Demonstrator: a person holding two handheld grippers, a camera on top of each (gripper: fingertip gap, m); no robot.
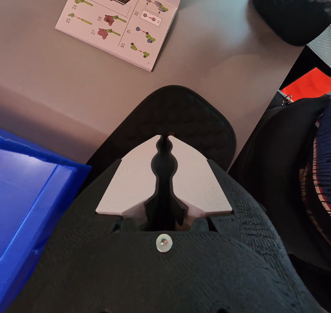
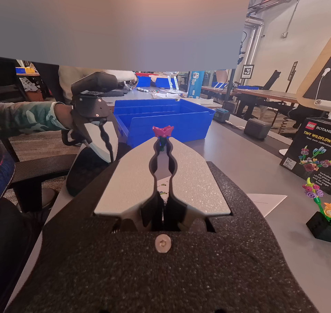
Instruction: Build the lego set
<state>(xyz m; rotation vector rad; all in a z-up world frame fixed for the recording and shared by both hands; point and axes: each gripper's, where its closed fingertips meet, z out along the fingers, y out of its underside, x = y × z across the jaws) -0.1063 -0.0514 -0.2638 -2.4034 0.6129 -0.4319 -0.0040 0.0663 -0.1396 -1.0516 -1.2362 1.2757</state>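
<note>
My right gripper (image 2: 162, 139) is shut on the green stem (image 2: 162, 143) of a magenta flower (image 2: 163, 131), which it holds upright above the grey table. My left gripper (image 1: 164, 136) points down onto a black pad (image 1: 197, 118) at the table edge. It is shut, with a small dark red piece (image 1: 171, 134) at its tips. It also shows at the left of the right wrist view (image 2: 111, 158), held by a hand in a camouflage sleeve. A partly built bouquet (image 2: 315, 195) stands in a black base (image 2: 318, 229) at the right.
An open instruction booklet (image 1: 116, 23) lies beyond the pad. A blue bin (image 2: 164, 123) stands behind the flower and shows at the left of the left wrist view (image 1: 26, 188). The set's black box (image 2: 311, 152) stands at the right. A black case (image 1: 293, 9) lies far right. To the black base (image 2: 318, 229): right tips about 25 cm, left tips about 35 cm.
</note>
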